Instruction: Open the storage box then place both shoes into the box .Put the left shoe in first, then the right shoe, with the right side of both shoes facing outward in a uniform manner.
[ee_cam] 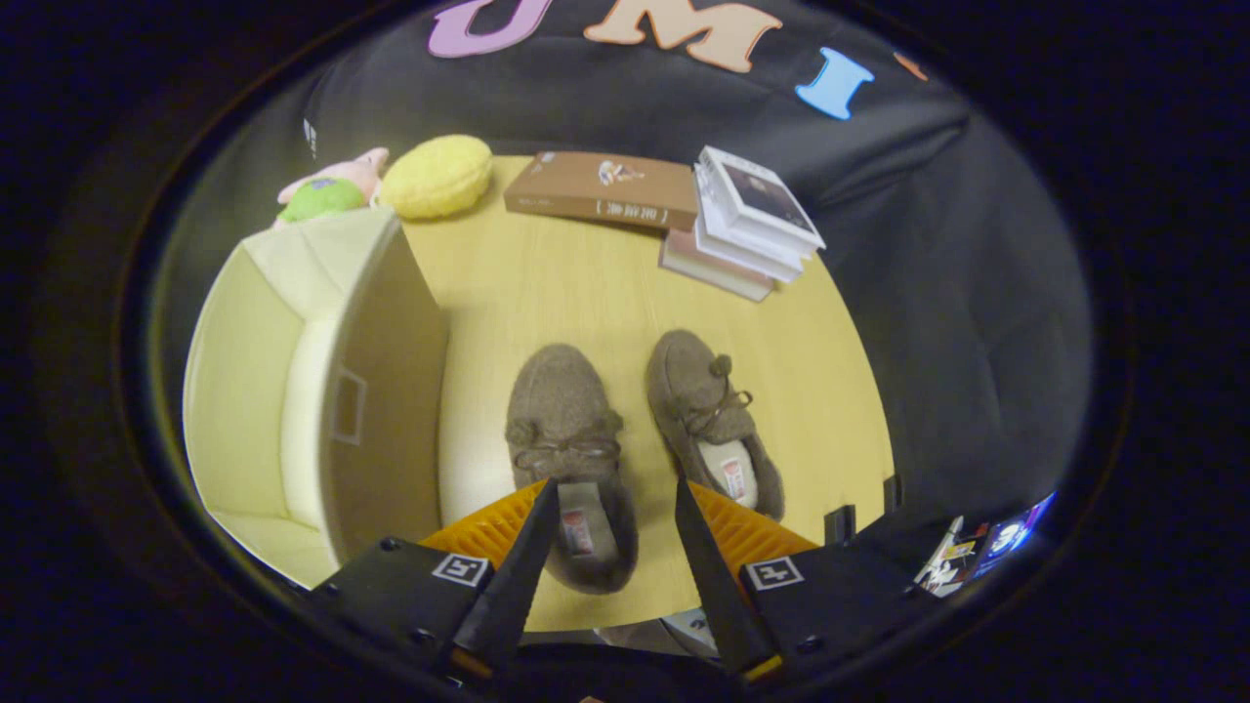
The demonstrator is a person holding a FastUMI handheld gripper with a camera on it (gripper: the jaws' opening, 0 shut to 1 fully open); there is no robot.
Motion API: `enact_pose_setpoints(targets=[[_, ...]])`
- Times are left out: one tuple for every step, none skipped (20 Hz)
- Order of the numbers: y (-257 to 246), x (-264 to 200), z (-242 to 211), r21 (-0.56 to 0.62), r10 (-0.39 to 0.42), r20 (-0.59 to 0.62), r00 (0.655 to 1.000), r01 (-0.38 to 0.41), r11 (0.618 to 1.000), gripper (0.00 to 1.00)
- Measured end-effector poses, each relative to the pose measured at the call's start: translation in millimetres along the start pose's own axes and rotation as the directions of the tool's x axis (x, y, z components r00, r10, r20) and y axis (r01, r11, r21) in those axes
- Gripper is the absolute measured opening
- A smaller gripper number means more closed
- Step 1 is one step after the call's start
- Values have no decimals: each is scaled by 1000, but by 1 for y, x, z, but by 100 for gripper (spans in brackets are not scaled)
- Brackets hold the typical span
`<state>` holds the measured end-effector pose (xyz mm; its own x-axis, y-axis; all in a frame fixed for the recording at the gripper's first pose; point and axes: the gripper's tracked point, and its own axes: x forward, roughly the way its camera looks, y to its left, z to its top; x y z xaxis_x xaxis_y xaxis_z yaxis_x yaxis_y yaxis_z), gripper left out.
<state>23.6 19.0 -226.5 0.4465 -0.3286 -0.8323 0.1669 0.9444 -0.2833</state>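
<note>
The gripper [610, 508] is spread, empty, above the left shoe [571, 459], heel between its fingers. The storage box [322, 391] already stands open beside both shoes; the heel rim should be pinched squarely.

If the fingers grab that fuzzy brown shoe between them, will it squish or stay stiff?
Probably it squishes: the shoe looks like soft felt with a low, open collar, so the walls may fold under the open fingers. It likely weighs little, being a slipper. It lies flat on the table, so it should slide rather than roll.
</note>
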Motion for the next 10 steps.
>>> enact_pose_setpoints(targets=[[1,10,-5,6,10,-26,1000,-10,1000,80],[3,20,-10,10,23,-52,998,-23,1000,80],[3,30,-15,8,30,-77,997,-30,1000,80],[1,38,-19,-1,32,-100,994,-33,999,80],[1,47,-23,-10,35,-125,992,-37,999,80],[0,54,-26,-17,37,-145,989,-40,999,80],[2,60,-28,-16,46,-154,987,-49,999,80],[0,66,-30,-27,45,-167,985,-51,998,80],[-1,71,-32,-33,52,-180,982,-59,998,77],[-2,73,-33,-35,60,-189,980,-68,997,74]])
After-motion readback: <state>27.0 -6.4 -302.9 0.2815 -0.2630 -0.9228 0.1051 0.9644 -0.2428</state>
